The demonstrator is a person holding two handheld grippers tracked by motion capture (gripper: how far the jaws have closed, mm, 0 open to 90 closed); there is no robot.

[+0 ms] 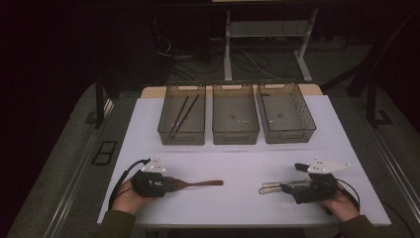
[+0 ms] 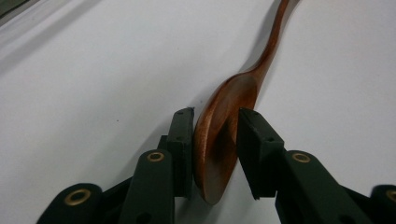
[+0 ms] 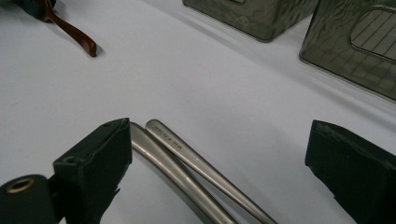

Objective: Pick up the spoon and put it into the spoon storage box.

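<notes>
Gripping the wooden spoon [image 2: 219, 135] by its slick, stiff, light bowl, your left tongs [image 2: 215, 140] pinch it edgewise; right tongs [image 3: 219, 158] gape open over the metal handles [image 3: 187, 163].

The high view looks forward and down over the whole white table [image 1: 237, 198]. Each gripper view sits low and close along its own jaws. The right gripper view shares the wooden spoon [image 3: 70, 30] with the others.

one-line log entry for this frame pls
left gripper: closed on wooden spoon bowl | right gripper: open around two metal handles | three bins: chopsticks in left one
</notes>
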